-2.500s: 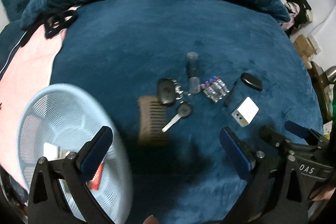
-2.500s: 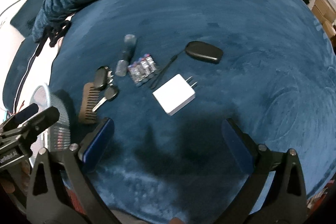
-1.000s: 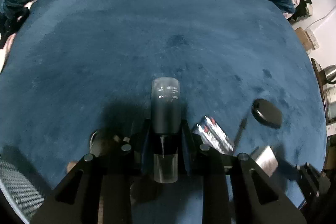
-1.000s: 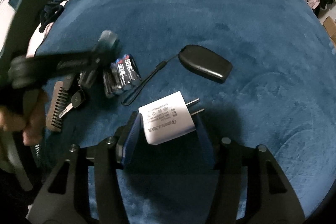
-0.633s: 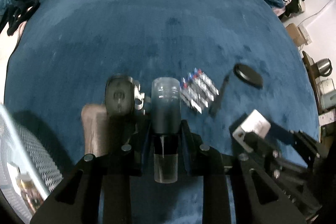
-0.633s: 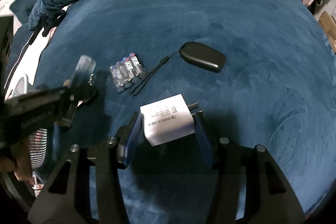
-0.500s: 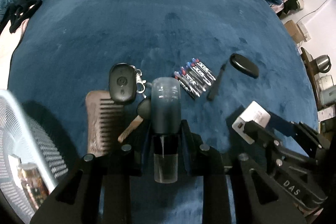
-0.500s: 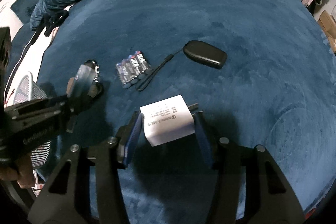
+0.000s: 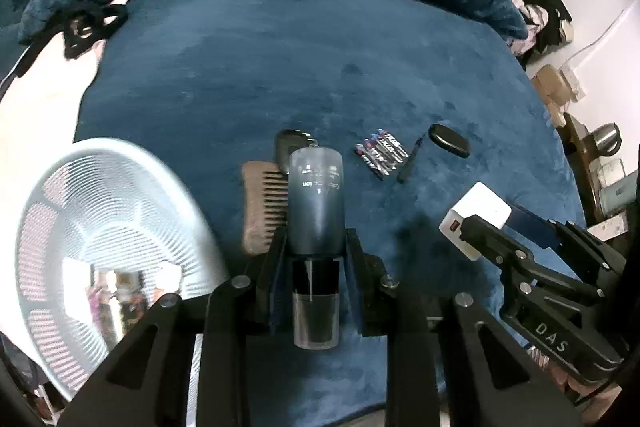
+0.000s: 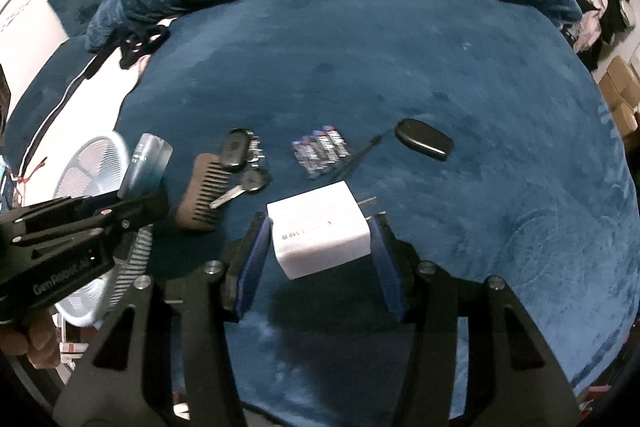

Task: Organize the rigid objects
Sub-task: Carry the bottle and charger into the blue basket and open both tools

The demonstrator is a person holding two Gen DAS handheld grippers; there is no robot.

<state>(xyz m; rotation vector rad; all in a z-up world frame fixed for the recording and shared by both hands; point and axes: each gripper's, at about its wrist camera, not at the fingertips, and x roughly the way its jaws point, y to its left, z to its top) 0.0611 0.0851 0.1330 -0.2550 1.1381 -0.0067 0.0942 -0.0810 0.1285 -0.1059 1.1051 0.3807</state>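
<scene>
Left gripper [image 9: 316, 247] pinches a dark bottle [image 9: 316, 203], held above the blue bed [image 9: 280, 67] beside the white basket [image 9: 52, 195]. Right gripper [image 10: 320, 247] clamps a white charger [image 10: 320, 227] clear of the blanket. Basket already holds a few items. Left to sort: comb [image 10: 202, 193], keys [image 10: 244, 163], batteries [image 10: 320, 149], black fob [image 10: 424, 139]. Judged roughly midway.

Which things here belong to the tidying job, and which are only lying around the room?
Job: dark bottle in left gripper; white charger in right gripper; comb; car key; batteries; black remote; basket.

Lying about: clothes; kettle; boxes.
</scene>
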